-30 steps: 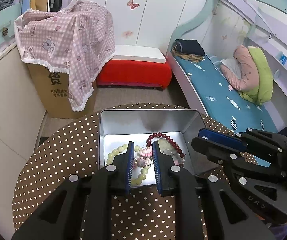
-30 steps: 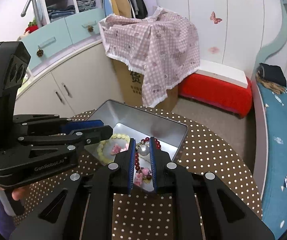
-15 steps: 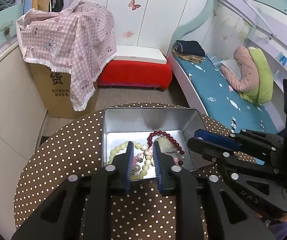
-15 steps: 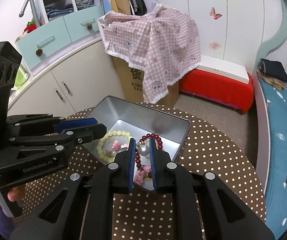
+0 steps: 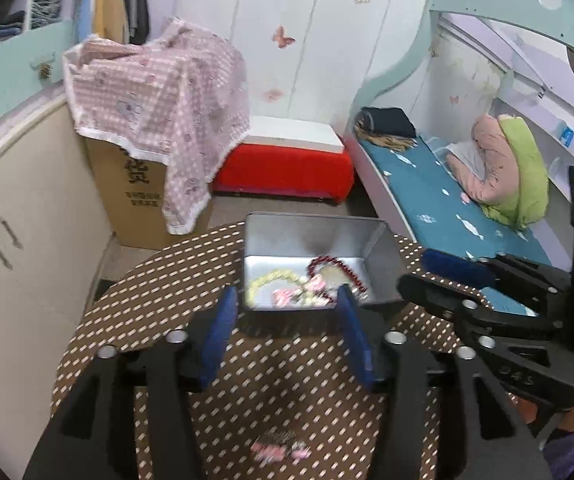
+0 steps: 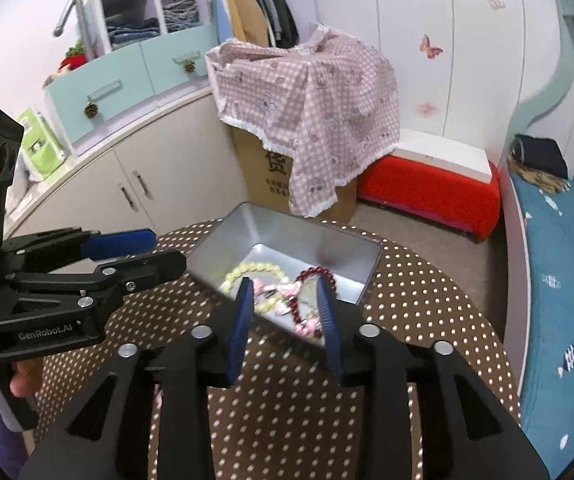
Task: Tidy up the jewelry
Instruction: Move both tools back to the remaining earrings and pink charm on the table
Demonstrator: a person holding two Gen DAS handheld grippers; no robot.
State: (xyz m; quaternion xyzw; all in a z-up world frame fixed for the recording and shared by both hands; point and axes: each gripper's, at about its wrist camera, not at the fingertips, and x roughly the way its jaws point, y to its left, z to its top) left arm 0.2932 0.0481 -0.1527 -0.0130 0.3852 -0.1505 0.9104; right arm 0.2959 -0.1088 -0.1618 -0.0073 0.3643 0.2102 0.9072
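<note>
A silver metal tin (image 5: 311, 236) (image 6: 287, 236) stands open on the brown polka-dot table (image 5: 159, 300). In it lie a pale yellow bead bracelet (image 5: 271, 280) (image 6: 255, 270), a dark red bead bracelet (image 5: 335, 266) (image 6: 315, 276) and pink charms (image 5: 287, 294). My left gripper (image 5: 285, 334) is open and empty, just short of the tin's near wall. My right gripper (image 6: 285, 320) is open and empty, over the tin's near corner. A small pink item (image 5: 277, 448) lies blurred on the table below the left gripper.
A cardboard box under a pink checked cloth (image 5: 159, 108), a red bench (image 5: 283, 172) and a bed with a teal cover (image 5: 439, 204) stand beyond the table. White cabinets (image 6: 135, 184) run along the left.
Both grippers have opened and pulled back from the tin. The charm jewelry they held between their fingers now lies in the tin.
</note>
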